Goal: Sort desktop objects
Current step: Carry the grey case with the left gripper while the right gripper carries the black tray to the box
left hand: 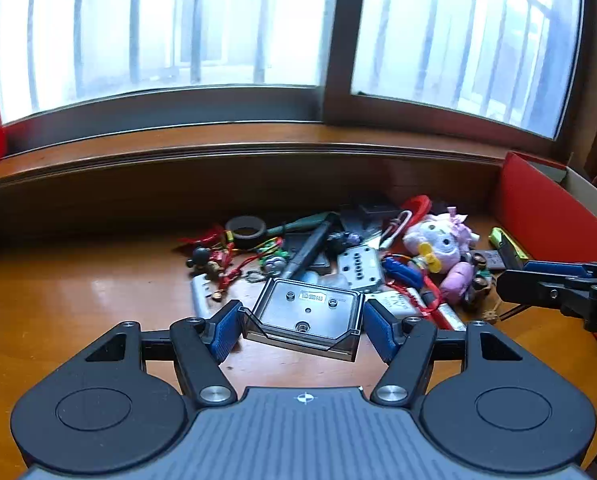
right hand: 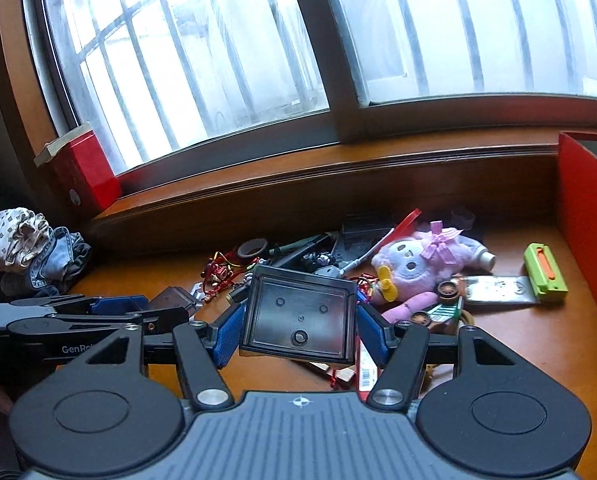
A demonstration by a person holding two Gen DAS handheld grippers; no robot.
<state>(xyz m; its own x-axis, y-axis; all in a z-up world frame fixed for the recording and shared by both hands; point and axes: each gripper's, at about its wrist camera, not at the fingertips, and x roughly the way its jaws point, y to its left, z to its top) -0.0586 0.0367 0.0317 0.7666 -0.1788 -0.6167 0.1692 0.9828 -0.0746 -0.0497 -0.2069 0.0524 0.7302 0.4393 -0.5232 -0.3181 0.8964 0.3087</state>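
Behind both claws' plastic trays [left hand: 304,316], cluttered toys [left hand: 438,240] crowd the desk [left hand: 78,300].

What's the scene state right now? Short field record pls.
left gripper: fingers closed on clear plastic case
right gripper: fingers closed on dark plastic tray
surface: wooden desk below a window
unsorted pile: pink plush, tape roll, green cutter, charms, small parts
container: red box at the desk's right edge
other: bundled clothes at far left
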